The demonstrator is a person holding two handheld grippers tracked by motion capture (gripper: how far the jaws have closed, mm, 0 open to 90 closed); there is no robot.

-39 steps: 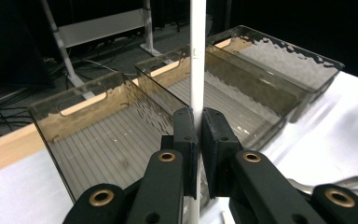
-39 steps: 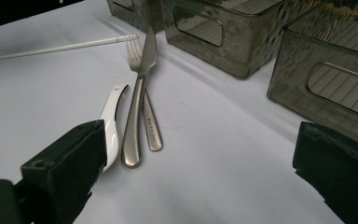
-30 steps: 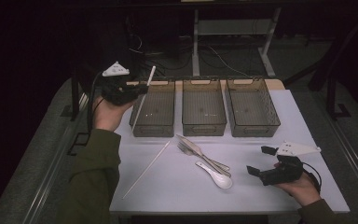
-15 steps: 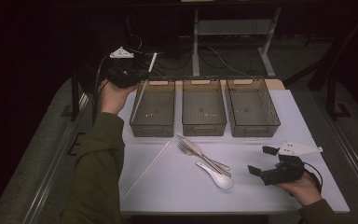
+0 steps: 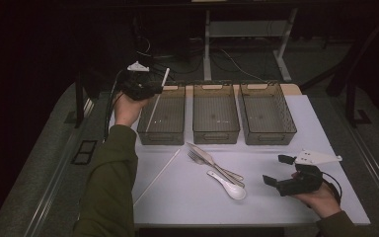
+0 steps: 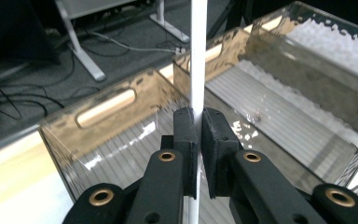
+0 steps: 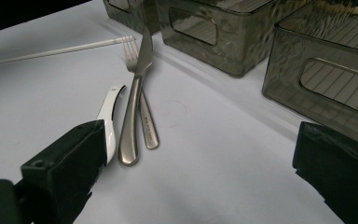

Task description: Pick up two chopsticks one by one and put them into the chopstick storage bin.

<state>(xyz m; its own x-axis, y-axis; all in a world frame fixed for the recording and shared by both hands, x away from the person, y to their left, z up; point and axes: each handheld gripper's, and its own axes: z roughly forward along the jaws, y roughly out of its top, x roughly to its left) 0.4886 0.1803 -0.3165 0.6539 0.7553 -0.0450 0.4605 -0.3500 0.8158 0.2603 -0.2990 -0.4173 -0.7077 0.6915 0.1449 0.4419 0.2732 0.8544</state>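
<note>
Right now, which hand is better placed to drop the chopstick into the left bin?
Left. The left gripper is shut on the chopstick over the left bin; the right gripper waits open near the spoon.

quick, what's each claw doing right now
Left claw: closed on the white chopstick, over the left bin.
Right claw: open, holding nothing, above the table.

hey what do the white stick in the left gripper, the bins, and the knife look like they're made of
White stick: probably plastic, plain matte white, though the look leaves it open.
Bins: smoky see-through plastic, glossy, with ribbed floors and moulded handle slots.
Knife: metal, likely stainless steel, with a brushed silvery sheen.
</note>
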